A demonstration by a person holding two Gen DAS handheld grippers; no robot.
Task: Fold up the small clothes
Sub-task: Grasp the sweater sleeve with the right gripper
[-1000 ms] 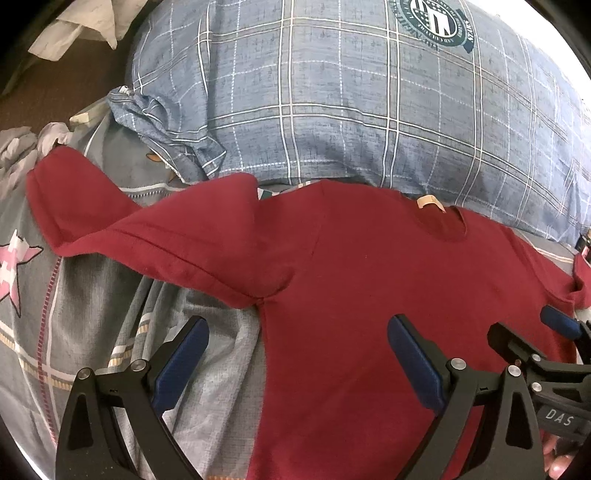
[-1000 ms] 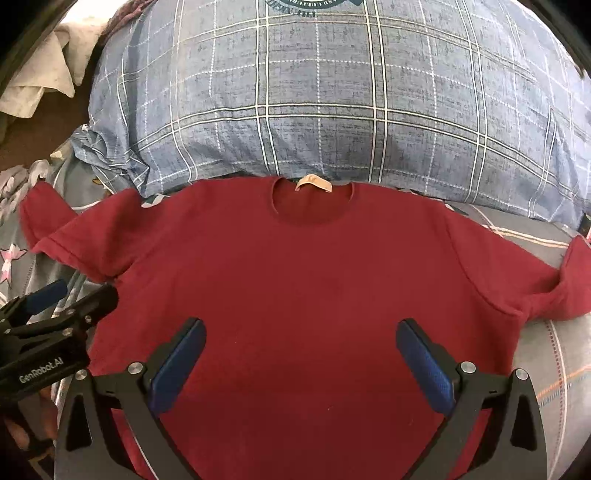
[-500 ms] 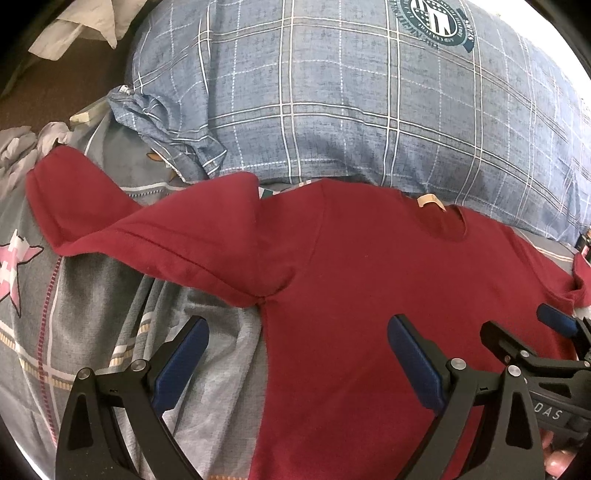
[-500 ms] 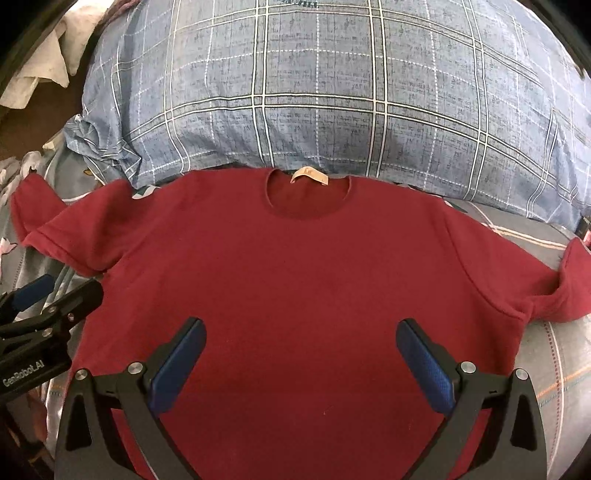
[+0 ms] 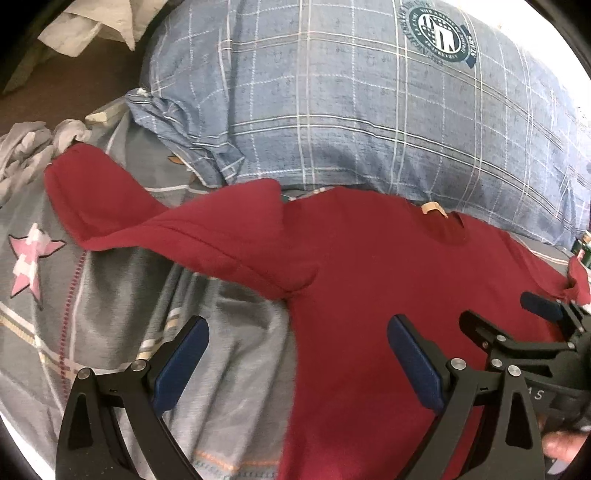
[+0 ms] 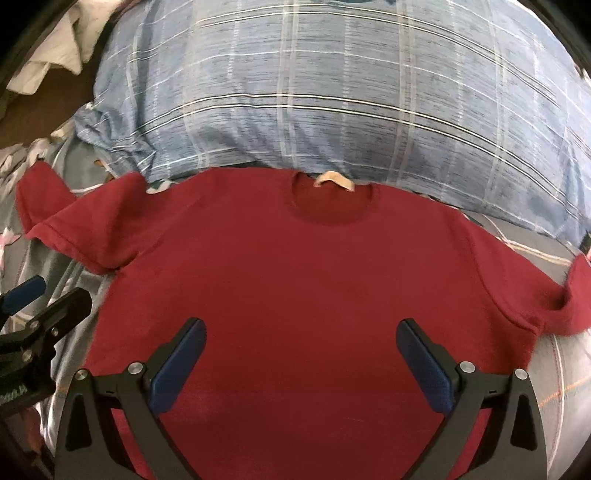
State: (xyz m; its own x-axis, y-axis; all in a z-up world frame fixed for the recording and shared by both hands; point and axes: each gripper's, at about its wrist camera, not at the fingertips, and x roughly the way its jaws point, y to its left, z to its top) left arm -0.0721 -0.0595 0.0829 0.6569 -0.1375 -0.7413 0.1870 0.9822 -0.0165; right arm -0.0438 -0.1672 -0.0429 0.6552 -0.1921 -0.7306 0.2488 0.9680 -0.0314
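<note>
A dark red T-shirt (image 6: pixel 295 280) lies spread flat on the bed, neck label (image 6: pixel 334 180) toward the pillow, both short sleeves out to the sides. Its left sleeve (image 5: pixel 110 206) is rumpled and partly lifted. My right gripper (image 6: pixel 301 363) hovers open over the shirt's lower middle, nothing between its blue pads. My left gripper (image 5: pixel 297 363) is open too, straddling the shirt's left side edge (image 5: pixel 295 332) below the armpit. In the left wrist view the right gripper (image 5: pixel 524 332) shows at the right; in the right wrist view the left gripper (image 6: pixel 33 310) shows at the left edge.
A large blue plaid pillow (image 5: pixel 369 110) lies right behind the collar. The grey bedsheet (image 5: pixel 74 314) with a pink star (image 5: pixel 31 258) runs to the left. White crumpled cloth (image 5: pixel 85 26) lies on the brown floor at the far left.
The right gripper has moved forward and a little up along the shirt, so the collar sits lower in its view. The left gripper has barely shifted. Both stay open.
</note>
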